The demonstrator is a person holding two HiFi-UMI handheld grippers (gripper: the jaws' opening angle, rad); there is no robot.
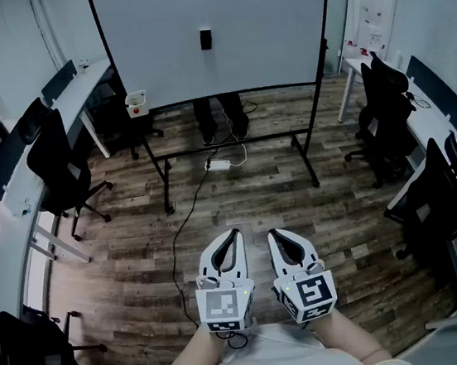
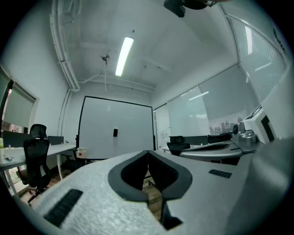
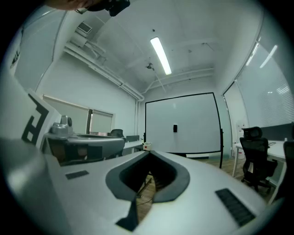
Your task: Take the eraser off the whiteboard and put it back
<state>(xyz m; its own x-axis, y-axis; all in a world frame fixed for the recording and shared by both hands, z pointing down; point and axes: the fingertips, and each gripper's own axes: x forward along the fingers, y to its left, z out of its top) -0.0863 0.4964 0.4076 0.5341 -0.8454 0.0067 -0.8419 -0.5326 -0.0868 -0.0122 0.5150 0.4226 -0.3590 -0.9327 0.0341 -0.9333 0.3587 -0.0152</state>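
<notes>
One whiteboard (image 1: 152,45); one eraser (image 1: 205,39), small, dark, seemingly rectangular, on it. Left gripper (image 1: 234,233) and right gripper (image 1: 273,232): both closed, empty.

We see a smooth, matt white whiteboard (image 1: 266,22) on a black metal frame (image 1: 264,137), a streaky wood-plank floor (image 1: 130,257), and the grainy white plastic left gripper (image 1: 236,233).

We log a white power strip (image 1: 219,164) on the wood floor (image 1: 138,256), well ahead of the left gripper (image 1: 234,235); a black cable (image 1: 175,251) trails back just left of it. Black office chairs (image 1: 59,166) far left; another chair (image 1: 387,115) far right of the right gripper (image 1: 274,233).
</notes>
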